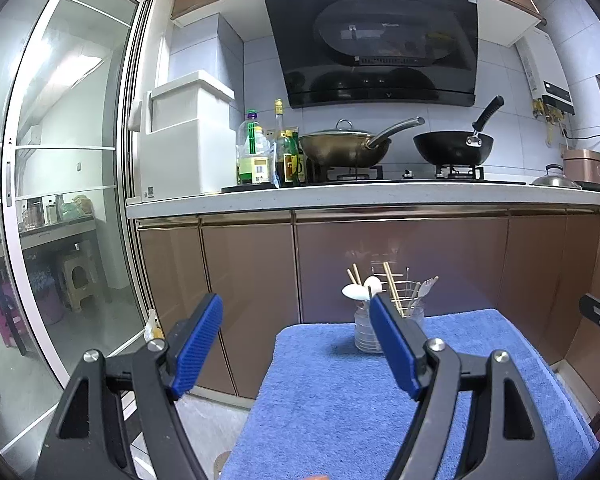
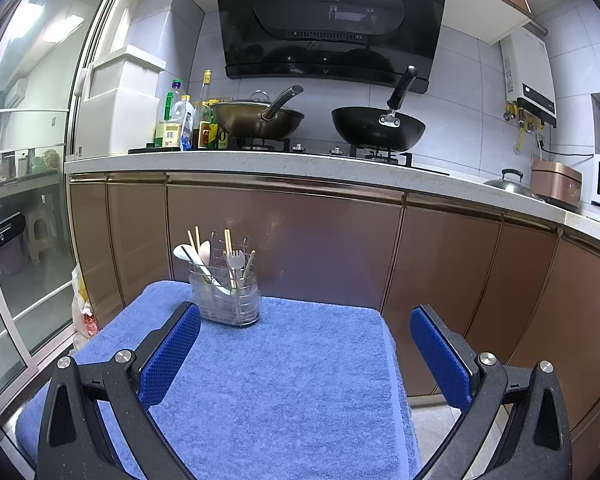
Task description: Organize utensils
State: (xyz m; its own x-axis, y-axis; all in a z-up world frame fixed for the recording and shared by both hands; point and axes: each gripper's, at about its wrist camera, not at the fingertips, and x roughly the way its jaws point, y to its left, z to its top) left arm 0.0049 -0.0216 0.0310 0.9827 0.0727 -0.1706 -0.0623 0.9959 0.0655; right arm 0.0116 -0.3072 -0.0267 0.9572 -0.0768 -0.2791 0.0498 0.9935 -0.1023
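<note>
A clear utensil holder (image 2: pixel 225 300) with a wire frame stands upright at the far end of a blue towel (image 2: pixel 284 380). White spoons (image 2: pixel 184 253), wooden chopsticks (image 2: pixel 228 240) and a pale fork (image 2: pixel 235 259) stick out of it. In the left wrist view the same holder (image 1: pixel 366 330) is partly hidden behind my left gripper's right finger. My left gripper (image 1: pixel 296 304) is open and holds nothing, hanging short of the holder. My right gripper (image 2: pixel 305 316) is open wide over the bare towel, with nothing between its fingers.
Brown cabinet doors (image 2: pixel 320 236) rise just behind the towel under a white counter (image 2: pixel 260 160). On the counter stand two woks (image 2: pixel 378 128), several bottles (image 2: pixel 180 120) and a range hood above. A glass sliding door (image 1: pixel 60 160) is at the left. Plastic bags (image 2: pixel 82 308) lie on the floor.
</note>
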